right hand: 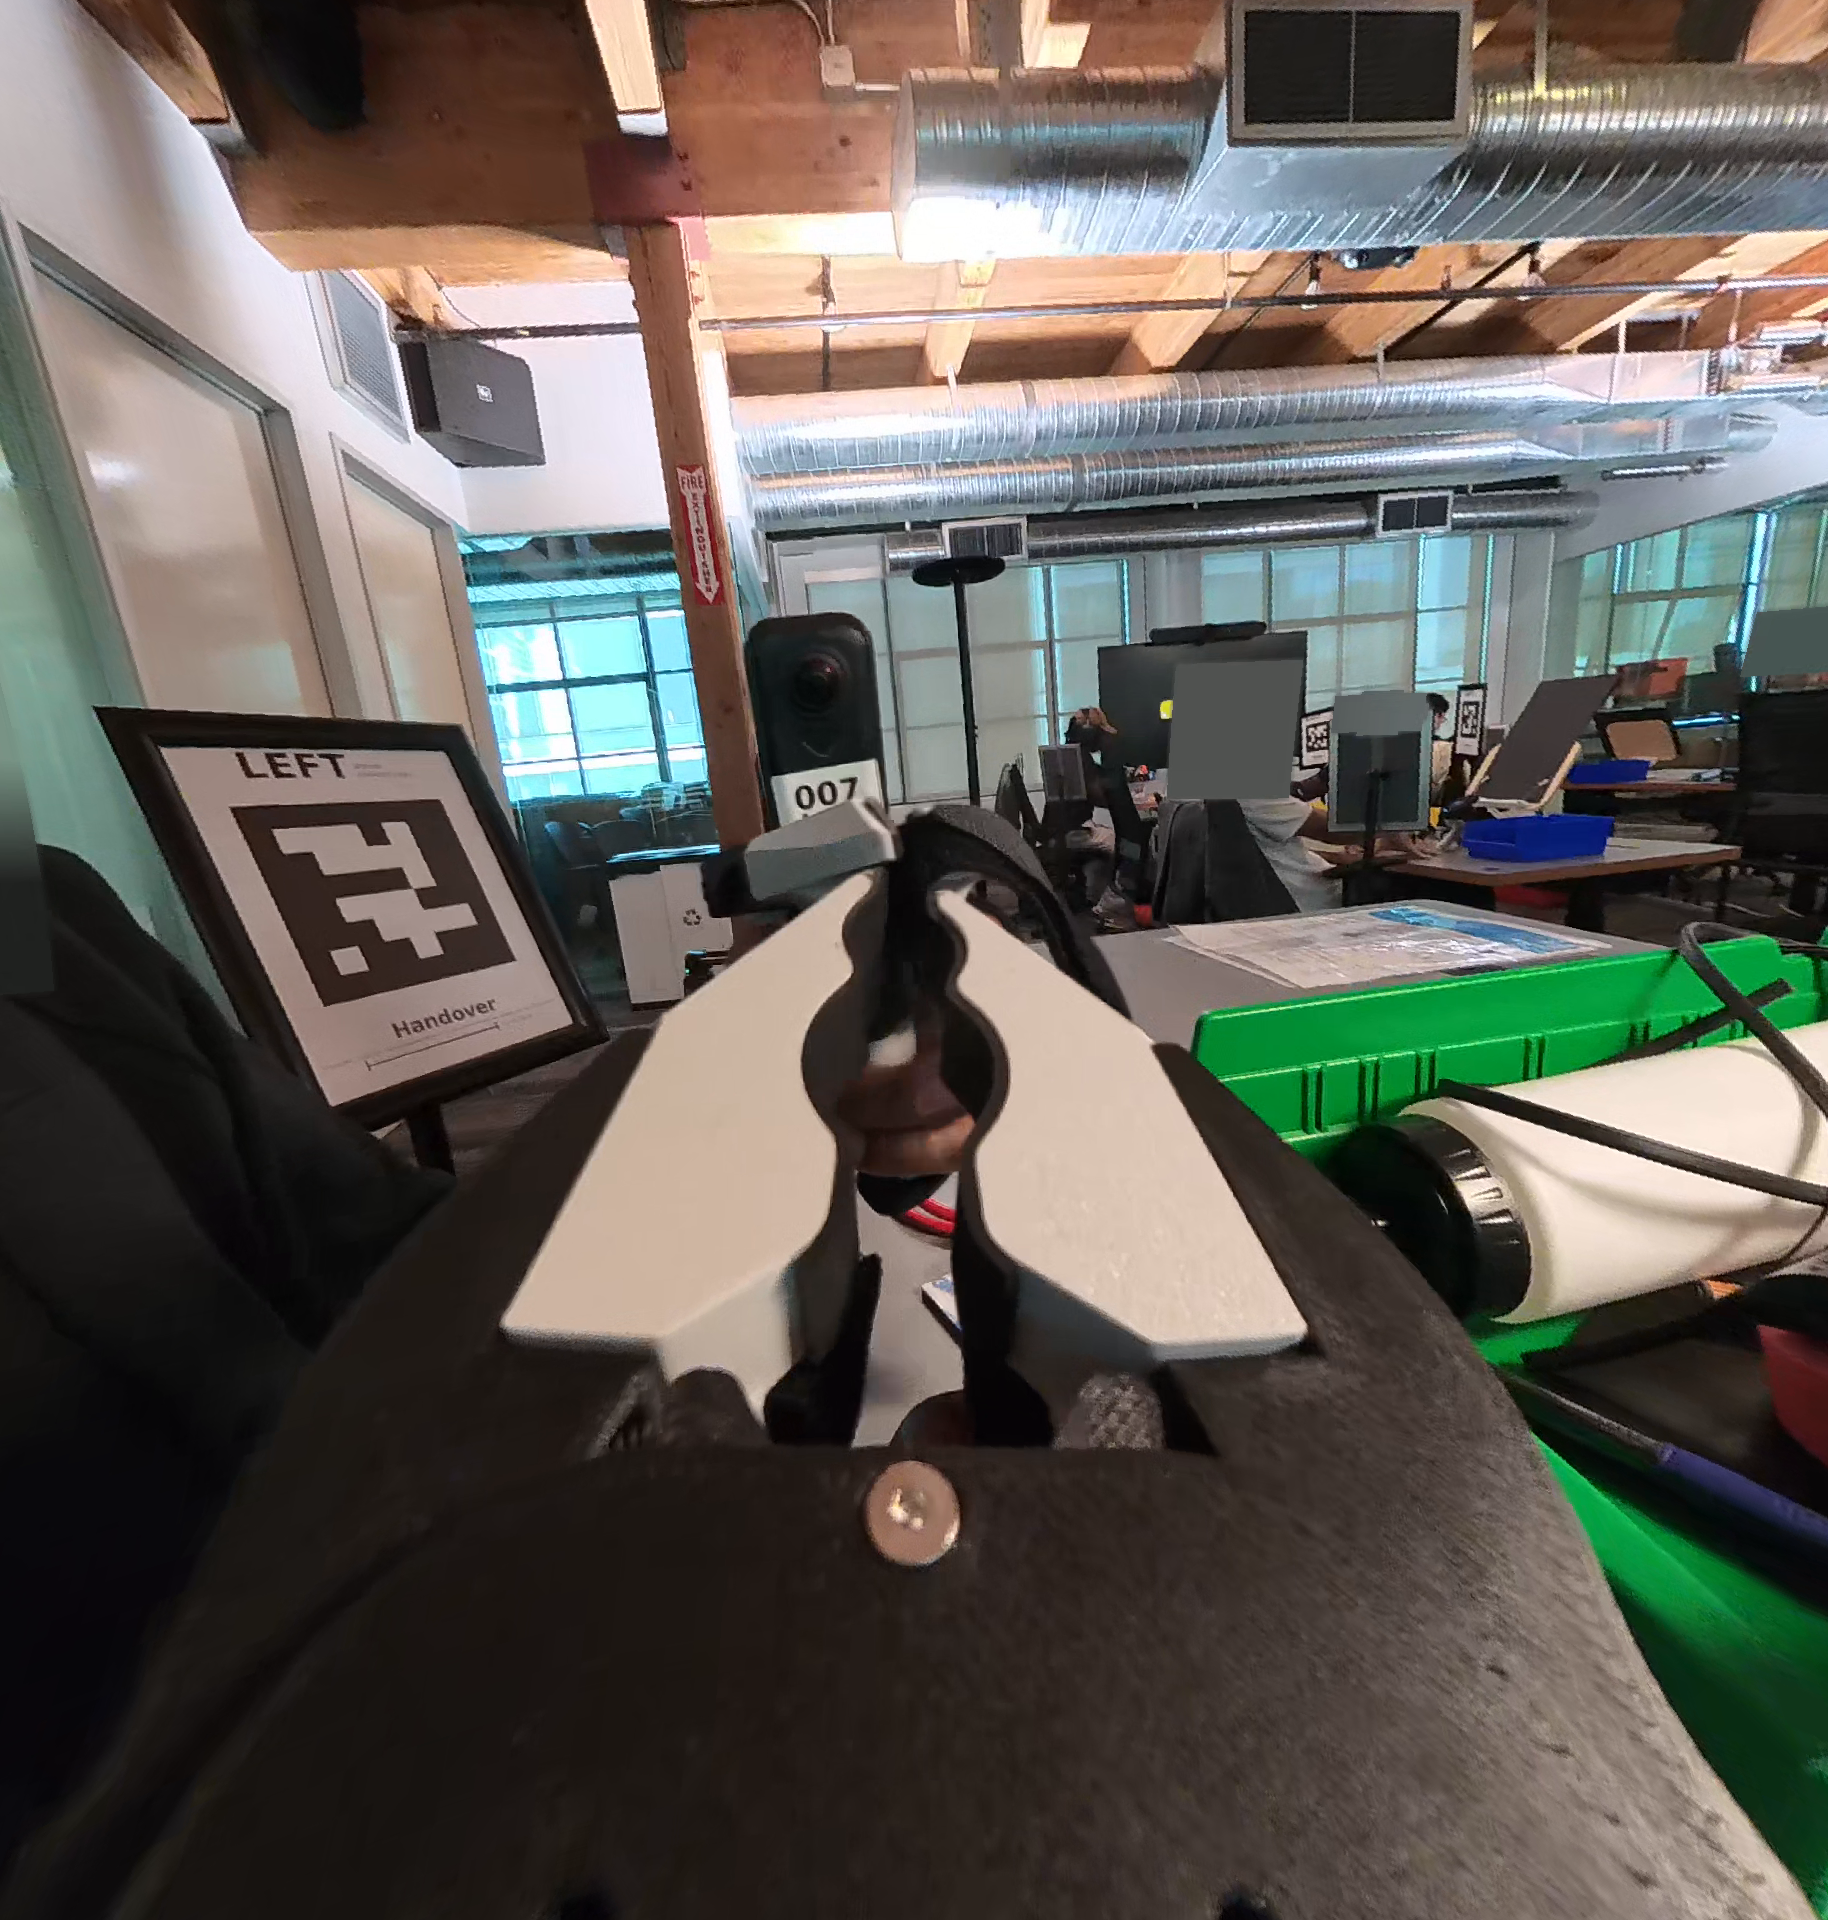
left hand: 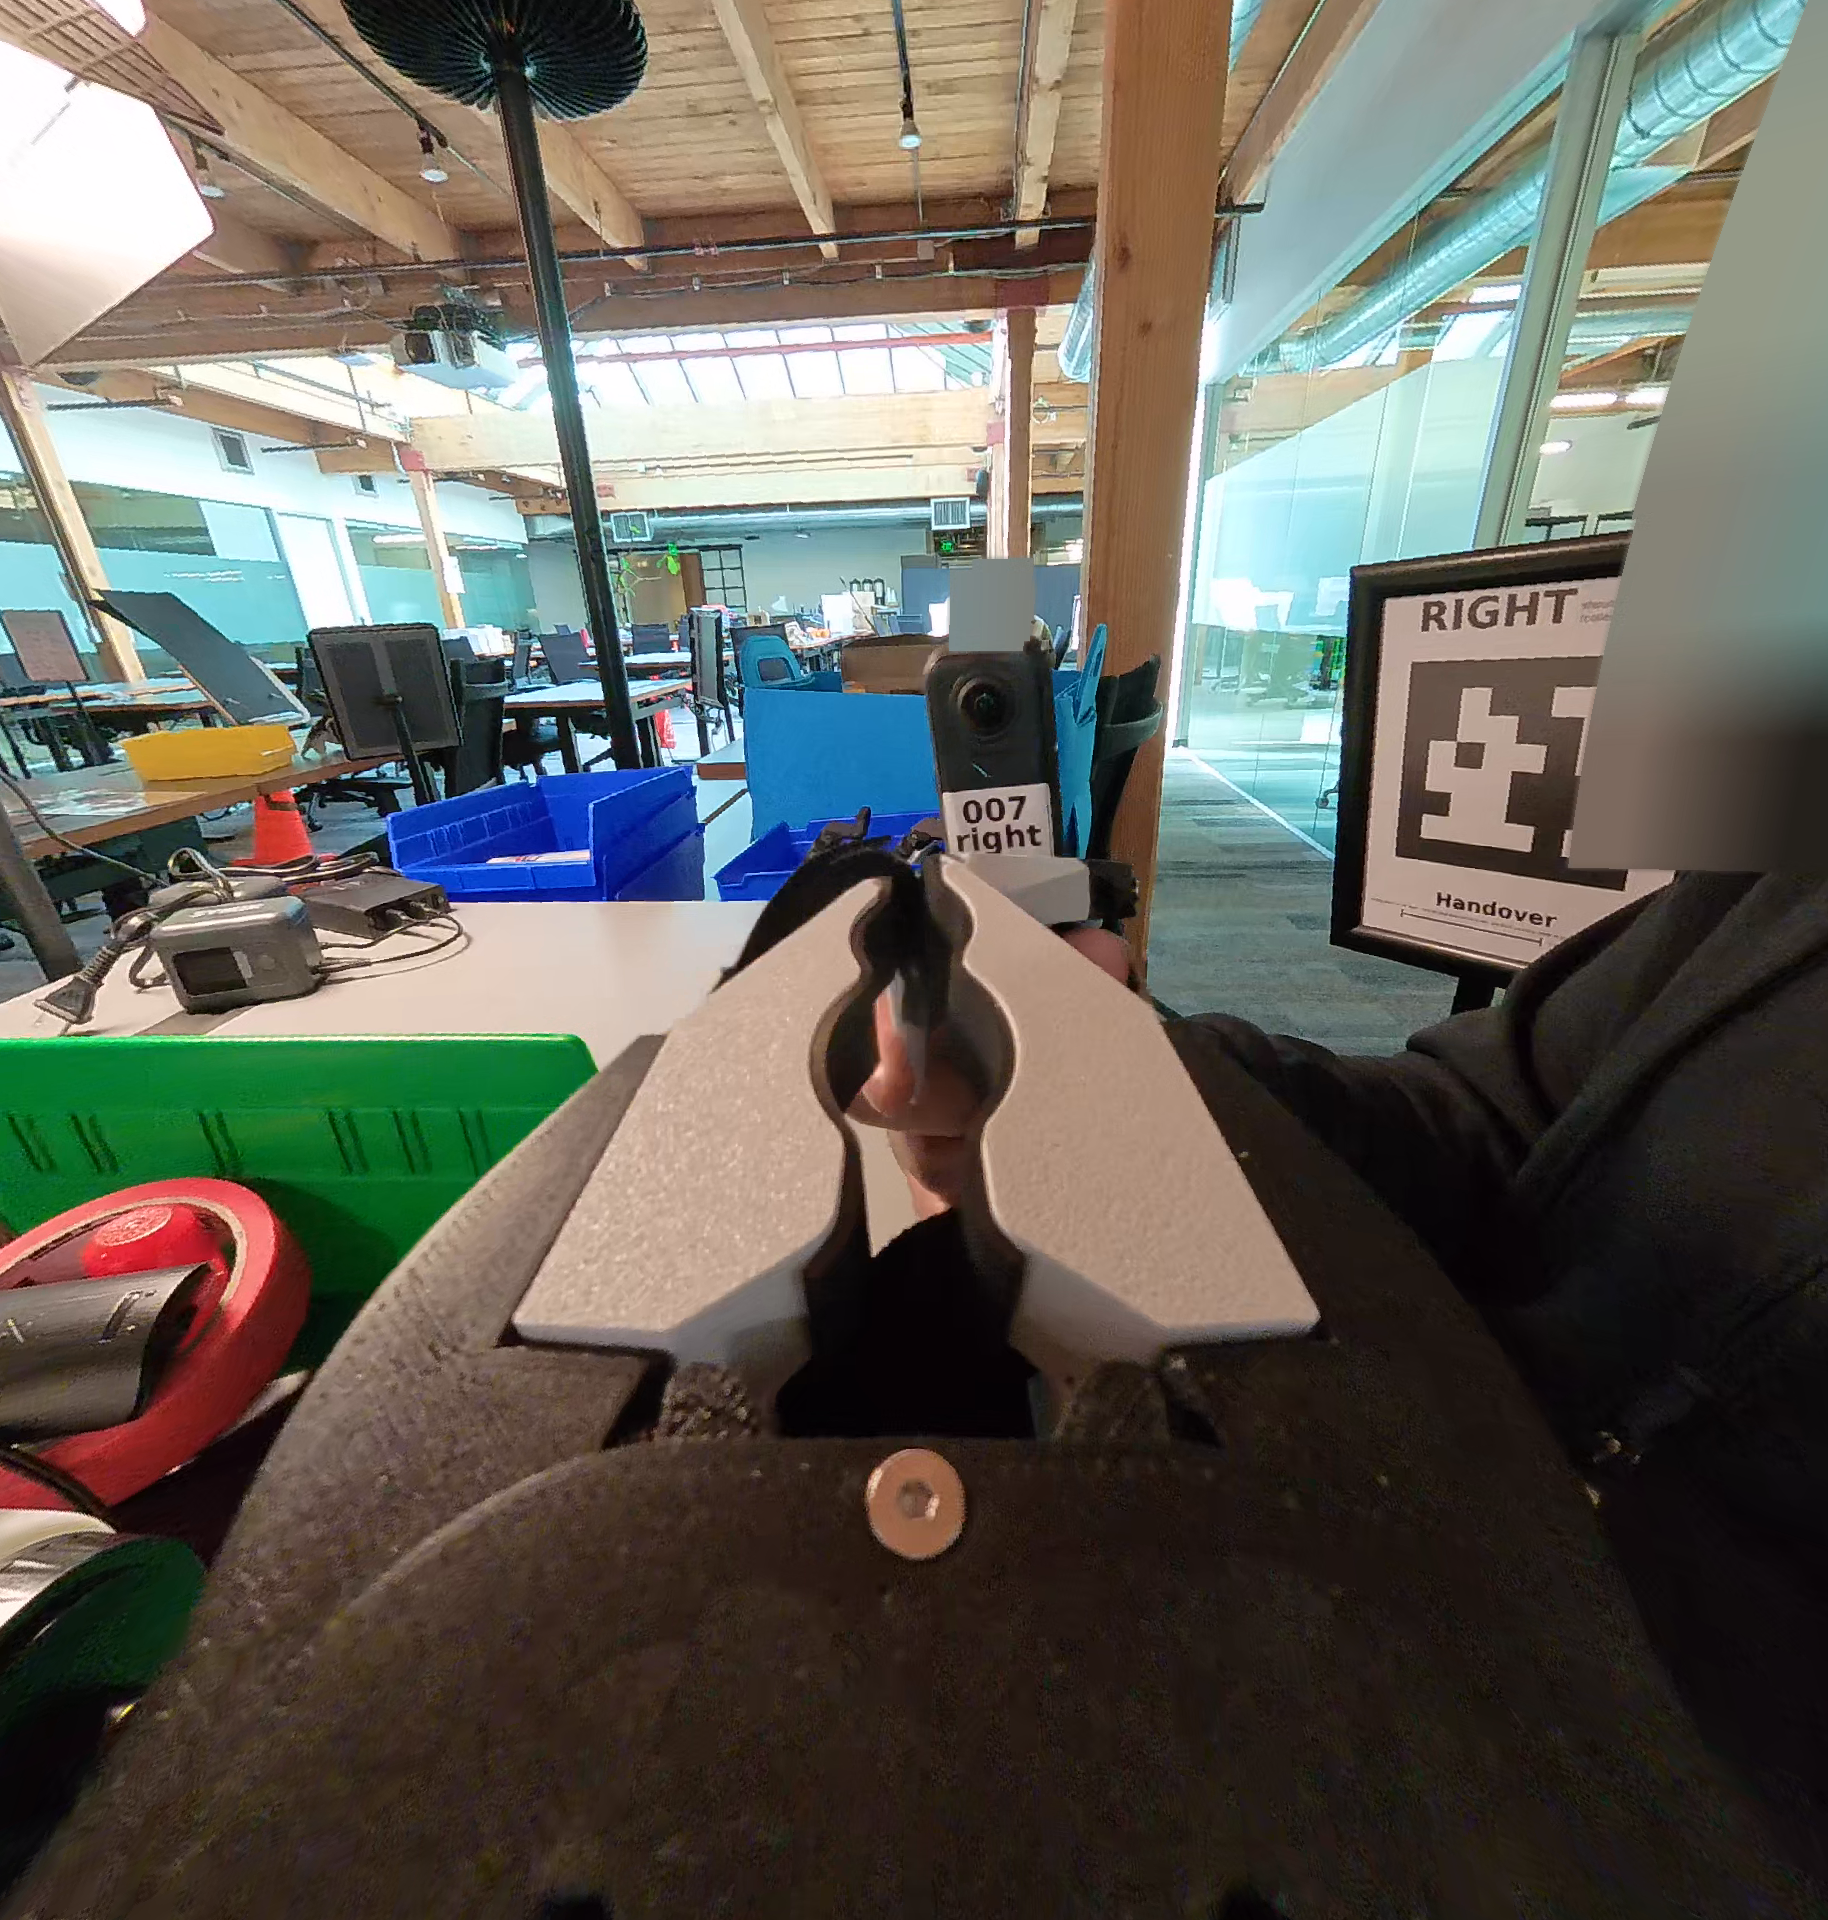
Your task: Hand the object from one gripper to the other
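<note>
A thin black strap-like object [left hand: 905,940] is pinched between the grey fingertips of my left gripper [left hand: 912,896]. Part of it curves off to the left of the tips. My right gripper [left hand: 1035,888] faces me just behind it, with its camera [left hand: 988,727] above. In the right wrist view my right gripper [right hand: 915,883] is also shut on the same black strap [right hand: 915,914], which arcs to the right. My left gripper's grey finger [right hand: 816,852] touches the strap from the far side, under its camera [right hand: 811,696]. Both grippers meet tip to tip, held in the air.
A green bin [left hand: 266,1101] [right hand: 1409,1039] lies below with a red tape roll [left hand: 235,1340], a white bottle [right hand: 1668,1143] and cables. Framed marker signs [left hand: 1481,758] [right hand: 359,894] stand nearby, along with a wooden post [left hand: 1149,468], blue bins [left hand: 546,831] and a person's dark sleeve [left hand: 1616,1143]. My left and right fingertips are right by each other.
</note>
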Demonstrator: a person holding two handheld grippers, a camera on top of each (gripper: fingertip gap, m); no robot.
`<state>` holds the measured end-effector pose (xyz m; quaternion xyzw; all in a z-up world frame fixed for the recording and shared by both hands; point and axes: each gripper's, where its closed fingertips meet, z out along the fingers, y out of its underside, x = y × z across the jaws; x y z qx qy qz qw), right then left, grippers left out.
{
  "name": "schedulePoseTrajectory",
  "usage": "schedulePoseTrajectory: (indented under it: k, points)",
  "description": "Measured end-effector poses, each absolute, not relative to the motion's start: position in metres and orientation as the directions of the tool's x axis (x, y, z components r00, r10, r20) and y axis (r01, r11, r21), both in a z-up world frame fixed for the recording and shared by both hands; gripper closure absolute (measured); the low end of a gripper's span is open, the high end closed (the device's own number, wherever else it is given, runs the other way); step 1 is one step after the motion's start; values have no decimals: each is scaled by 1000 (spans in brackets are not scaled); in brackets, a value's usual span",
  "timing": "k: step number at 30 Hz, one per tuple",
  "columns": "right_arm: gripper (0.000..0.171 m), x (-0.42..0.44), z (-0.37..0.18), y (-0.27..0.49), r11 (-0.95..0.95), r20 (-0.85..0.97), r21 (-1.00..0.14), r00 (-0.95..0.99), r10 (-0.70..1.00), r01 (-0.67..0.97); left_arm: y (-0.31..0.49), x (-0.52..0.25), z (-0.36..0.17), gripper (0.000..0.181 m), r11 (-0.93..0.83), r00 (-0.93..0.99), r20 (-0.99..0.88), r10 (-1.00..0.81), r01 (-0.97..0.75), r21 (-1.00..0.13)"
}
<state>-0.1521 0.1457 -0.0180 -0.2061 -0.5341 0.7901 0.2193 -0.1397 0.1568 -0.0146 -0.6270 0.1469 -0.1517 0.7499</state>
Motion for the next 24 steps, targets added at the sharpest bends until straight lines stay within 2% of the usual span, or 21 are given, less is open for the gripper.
schedulePoseTrajectory:
  k: [5, 11, 14, 16, 19, 21, 23, 24]
  points:
    - [167, -152, -17, 147, -314, -66, -937, -804, 591, -154, 158, -143, -14, 173, 169, 919, -19, -394, 52, -984]
    - [166, -150, -10, 155, -375, -99, -914, -814, 572, -152, 158, -146, -17, 163, 147, 917, 6, -399, 71, -987]
    - [166, -149, -9, 154, -377, -96, -913, -816, 571, -156, 157, -139, -19, 171, 141, 905, -16, -426, 48, -989]
    - [164, -150, -8, 155, -393, -109, -907, -817, 566, -152, 156, -138, -17, 172, 160, 908, -42, -417, 28, -987]
    - [149, -152, -10, 153, -399, -132, -908, -821, 555, -124, 157, -143, -13, 173, 178, 915, -29, -402, 47, -983]
    - [151, -152, -15, 149, -370, -121, -922, -822, 557, -115, 156, -147, -10, 173, 191, 923, -20, -384, 58, -980]
    - [166, -155, -19, 146, -324, -92, -937, -807, 583, -127, 155, -147, -9, 173, 197, 921, -20, -388, 62, -978]
    - [166, -156, -20, 146, -311, -81, -941, -799, 596, -136, 155, -146, -9, 173, 197, 920, -19, -391, 63, -978]
